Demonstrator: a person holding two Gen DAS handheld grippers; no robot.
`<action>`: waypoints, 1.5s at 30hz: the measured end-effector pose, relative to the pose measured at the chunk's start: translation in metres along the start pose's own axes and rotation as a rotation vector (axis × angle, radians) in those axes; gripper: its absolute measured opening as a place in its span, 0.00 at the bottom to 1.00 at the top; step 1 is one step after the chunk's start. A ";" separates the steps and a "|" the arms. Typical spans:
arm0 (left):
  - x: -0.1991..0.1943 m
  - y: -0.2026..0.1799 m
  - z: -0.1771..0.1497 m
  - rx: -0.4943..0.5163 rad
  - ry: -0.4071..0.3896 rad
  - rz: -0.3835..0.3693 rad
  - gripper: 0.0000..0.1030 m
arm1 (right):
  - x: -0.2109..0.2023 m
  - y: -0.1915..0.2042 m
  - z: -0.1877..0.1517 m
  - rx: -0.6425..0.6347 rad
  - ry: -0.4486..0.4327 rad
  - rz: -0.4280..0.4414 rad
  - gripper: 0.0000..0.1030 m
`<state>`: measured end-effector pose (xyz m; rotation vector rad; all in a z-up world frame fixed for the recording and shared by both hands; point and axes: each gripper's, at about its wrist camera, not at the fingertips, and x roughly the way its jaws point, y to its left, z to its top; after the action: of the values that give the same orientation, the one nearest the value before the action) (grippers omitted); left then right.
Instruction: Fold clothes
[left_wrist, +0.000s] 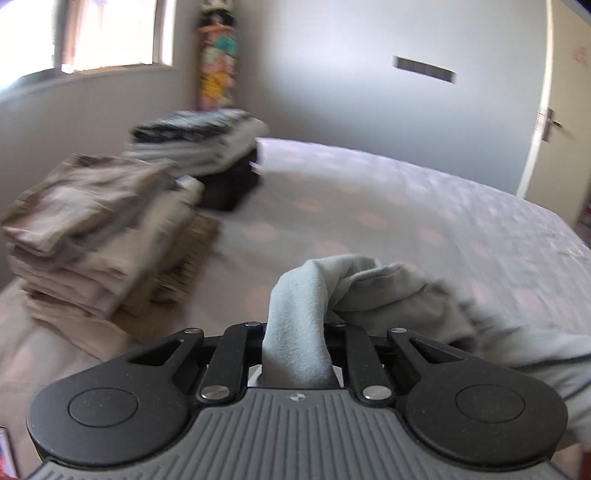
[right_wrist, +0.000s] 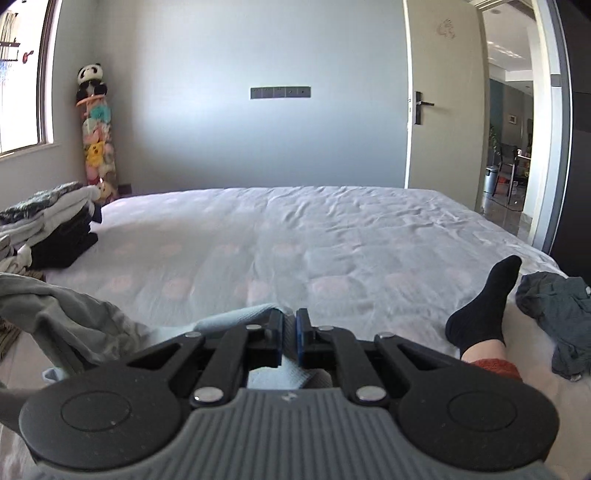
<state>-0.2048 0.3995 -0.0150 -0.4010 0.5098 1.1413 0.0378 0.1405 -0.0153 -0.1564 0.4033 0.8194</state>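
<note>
Grey garment (left_wrist: 317, 295) bunched up between the fingers of the left gripper (left_wrist: 297, 332), pinched there; cloth rises in a thick fold over the jaws and trails off toward the right, hanging above the near part of the bed (left_wrist: 406, 206). Left view blurred.

Right gripper (right_wrist: 290, 336) pressed nearly together, blue pads close, with a thin edge of pale grey cloth (right_wrist: 236, 314) running between them; same garment sags to the left of that view in loose folds.

Bed sheet pale with faint pink spots, mostly bare across the middle. Along the left edge: stack of beige folded clothes (left_wrist: 85, 236) nearer, stack of grey and dark folded clothes (left_wrist: 207, 147) farther, near the far left corner. Near the right edge: a foot in a black sock (right_wrist: 484, 306), and just beside it a crumpled dark grey garment (right_wrist: 557, 317).
</note>
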 end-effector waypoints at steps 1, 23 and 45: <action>0.002 0.008 0.003 -0.011 -0.005 0.032 0.15 | -0.001 -0.003 0.000 0.002 -0.002 -0.009 0.08; 0.050 0.056 -0.038 0.048 0.326 0.077 0.27 | 0.032 -0.027 -0.071 0.073 0.466 0.128 0.42; 0.055 0.048 -0.016 0.277 0.359 0.052 0.40 | 0.138 -0.067 -0.057 0.332 0.491 0.278 0.07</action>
<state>-0.2346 0.4500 -0.0623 -0.3536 0.9852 1.0342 0.1554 0.1721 -0.1254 0.0124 1.0339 0.9722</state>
